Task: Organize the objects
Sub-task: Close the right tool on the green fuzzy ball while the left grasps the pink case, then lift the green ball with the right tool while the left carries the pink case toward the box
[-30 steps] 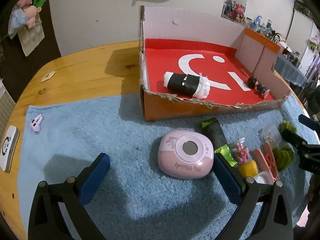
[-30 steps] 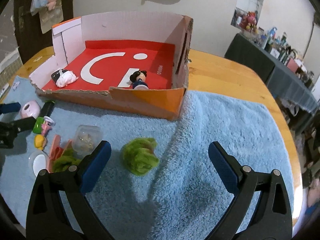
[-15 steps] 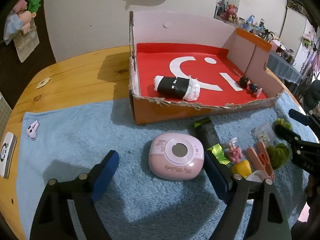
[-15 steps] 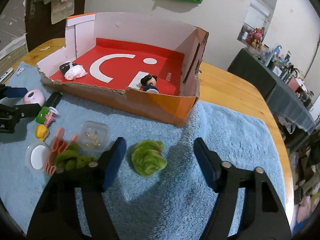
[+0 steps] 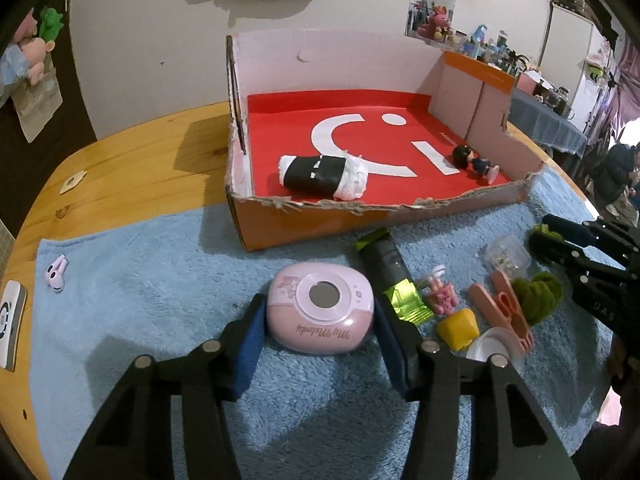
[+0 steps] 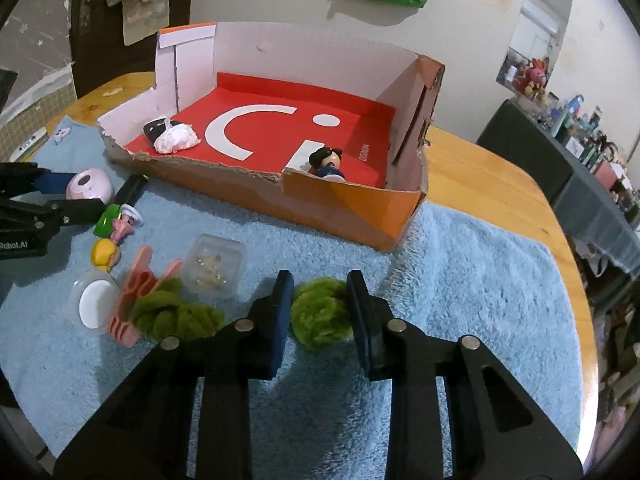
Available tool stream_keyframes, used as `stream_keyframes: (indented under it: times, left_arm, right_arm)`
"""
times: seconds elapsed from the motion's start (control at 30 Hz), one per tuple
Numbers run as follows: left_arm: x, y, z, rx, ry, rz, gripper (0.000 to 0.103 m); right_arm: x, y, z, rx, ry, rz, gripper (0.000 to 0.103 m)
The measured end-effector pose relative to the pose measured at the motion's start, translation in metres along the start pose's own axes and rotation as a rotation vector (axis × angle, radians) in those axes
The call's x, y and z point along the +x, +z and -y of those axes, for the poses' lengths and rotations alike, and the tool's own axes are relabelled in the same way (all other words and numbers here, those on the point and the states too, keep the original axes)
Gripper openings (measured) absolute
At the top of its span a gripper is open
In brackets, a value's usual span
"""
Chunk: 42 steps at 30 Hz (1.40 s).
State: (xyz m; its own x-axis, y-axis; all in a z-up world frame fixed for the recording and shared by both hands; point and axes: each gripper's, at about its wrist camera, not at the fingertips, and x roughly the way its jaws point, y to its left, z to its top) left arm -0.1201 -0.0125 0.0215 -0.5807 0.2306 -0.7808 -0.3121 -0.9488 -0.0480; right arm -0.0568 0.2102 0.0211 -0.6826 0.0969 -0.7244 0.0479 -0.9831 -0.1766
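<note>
A pink rounded device (image 5: 322,314) lies on the blue towel (image 5: 152,280). My left gripper (image 5: 320,314) is closing on it, and both blue pads touch its sides. In the right wrist view a green fuzzy ball (image 6: 320,316) sits between the blue pads of my right gripper (image 6: 320,294), which is shut on it. Behind both stands an open cardboard box (image 5: 400,216) with a red floor. It holds a black-and-white roll (image 5: 320,174) and a small dark-haired figure (image 5: 474,162).
Between the grippers lie a black-green tube (image 5: 386,264), a pink toy cup (image 5: 440,296), a yellow piece (image 5: 458,328), a pink clip (image 6: 136,292), a clear box (image 6: 214,268), a white lid (image 6: 94,304) and more green fuzz (image 6: 172,316). A pink earbud (image 5: 56,274) lies far left.
Both grippers went from wide open to closed in. The left pads came in against the pink device, the right pads onto the green ball. Neither object has moved.
</note>
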Motion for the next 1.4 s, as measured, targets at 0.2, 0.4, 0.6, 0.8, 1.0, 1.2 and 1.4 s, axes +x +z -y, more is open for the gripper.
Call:
stream_keyframes:
  times: [0.2, 0.4, 0.6, 0.8, 1.0, 1.2, 1.4]
  left_arm:
    - [-0.004, -0.001, 0.001, -0.004, -0.001, 0.009, 0.055]
    - [-0.021, 0.003, 0.0, -0.023, -0.017, 0.058, 0.055]
    - [-0.042, 0.009, 0.0, -0.034, -0.032, 0.115, 0.055]
    - [-0.059, 0.018, 0.002, -0.026, -0.032, 0.169, 0.055]
    - [-0.065, 0.02, 0.006, -0.02, -0.037, 0.184, 0.055]
    - [-0.065, 0.021, 0.008, -0.017, -0.038, 0.184, 0.055]
    - [-0.064, 0.028, 0.015, -0.01, -0.067, 0.182, 0.055]
  right_arm:
    - [-0.006, -0.001, 0.002, 0.018, 0.01, 0.019, 0.025]
    - [-0.016, 0.003, 0.005, 0.035, 0.017, 0.054, 0.025]
    - [-0.043, 0.014, 0.013, 0.074, 0.003, 0.163, 0.025]
    - [-0.057, 0.028, 0.015, 0.08, 0.011, 0.208, 0.025]
    - [-0.057, 0.031, 0.014, 0.076, 0.021, 0.207, 0.025]
    - [-0.055, 0.031, 0.012, 0.075, 0.028, 0.202, 0.025]
    - [-0.054, 0.038, 0.011, 0.069, 0.051, 0.204, 0.025]
